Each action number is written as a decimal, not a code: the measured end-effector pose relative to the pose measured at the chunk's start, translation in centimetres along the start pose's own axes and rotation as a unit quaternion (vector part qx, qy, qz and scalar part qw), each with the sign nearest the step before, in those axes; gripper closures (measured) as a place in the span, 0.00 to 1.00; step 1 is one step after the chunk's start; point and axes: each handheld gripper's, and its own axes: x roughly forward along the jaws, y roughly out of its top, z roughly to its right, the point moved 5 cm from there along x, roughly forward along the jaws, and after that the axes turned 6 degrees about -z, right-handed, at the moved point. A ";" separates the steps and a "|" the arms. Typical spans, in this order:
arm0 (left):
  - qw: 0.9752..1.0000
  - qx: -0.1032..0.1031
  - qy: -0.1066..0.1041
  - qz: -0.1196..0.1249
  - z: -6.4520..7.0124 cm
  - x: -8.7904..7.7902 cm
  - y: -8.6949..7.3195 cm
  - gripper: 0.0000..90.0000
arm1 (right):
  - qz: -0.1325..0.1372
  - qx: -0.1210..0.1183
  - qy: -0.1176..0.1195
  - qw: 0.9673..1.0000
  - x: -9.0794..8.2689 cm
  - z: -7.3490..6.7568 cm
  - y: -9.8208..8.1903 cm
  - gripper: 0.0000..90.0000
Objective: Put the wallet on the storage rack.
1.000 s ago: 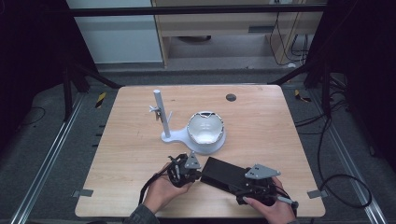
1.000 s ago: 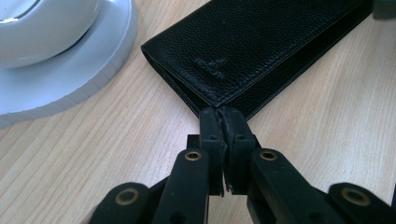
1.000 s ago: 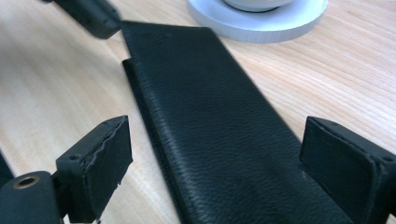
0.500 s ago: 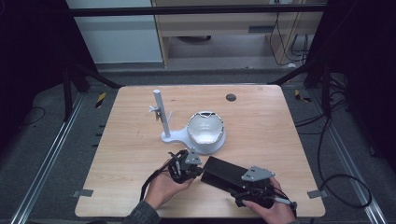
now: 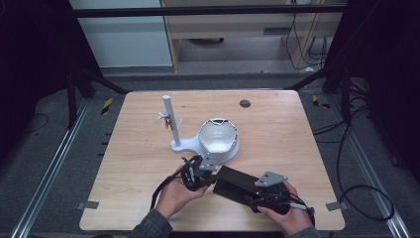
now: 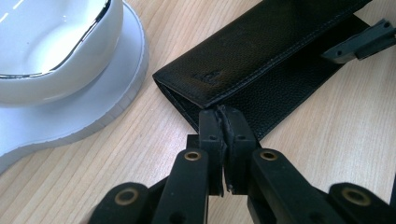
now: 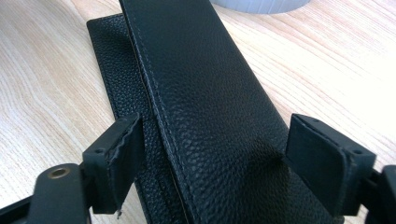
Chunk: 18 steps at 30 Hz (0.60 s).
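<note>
One wooden counter (image 5: 277, 129) takes up the middle of the high view, and on it you have four things besides your tools. The largest is the one black leather wallet (image 5: 238, 182), lying in the lower middle of that frame, its long side running from the centre down toward the lower right. Above it, just left of centre, stands one white stand (image 5: 173, 130): an upright post on a flat base. On the wide round end of that base sits one white bowl (image 5: 218, 138), mouth up, near the wallet's upper left end but apart from it. One small dark disc (image 5: 244, 103) lies alone toward the upper middle of the counter, well apart from everything else.

You hold two grippers, one in each hand. Your left gripper (image 6: 225, 122) is at the wallet's upper left end; in the left gripper view its jaws are pressed together at the bottom centre of the frame, pinching the edge of the wallet's lower flap. Your right gripper (image 7: 212, 158) is at the wallet's lower right end; in the right gripper view its jaws stand wide at either side of the frame with the wallet's raised upper flap between them. They have just been closing, yet the pads stay clear of the leather.
</note>
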 end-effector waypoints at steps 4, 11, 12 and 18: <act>1.000 0.000 -0.001 -0.001 0.0 0.1 0.1 0.97 | -0.005 -0.003 0.000 1.000 0.1 0.1 0.2 0.24; 1.000 -0.002 -0.002 -0.003 -0.1 0.1 0.0 0.97 | -0.007 -0.005 -0.001 1.000 0.4 0.2 0.2 0.25; 1.000 -0.004 -0.002 -0.002 -0.1 0.1 0.1 0.97 | -0.008 -0.006 -0.002 1.000 0.4 0.2 0.3 0.26; 1.000 -0.007 -0.007 -0.007 -0.1 0.3 0.1 0.99 | -0.011 -0.007 -0.002 1.000 0.4 0.3 0.5 0.27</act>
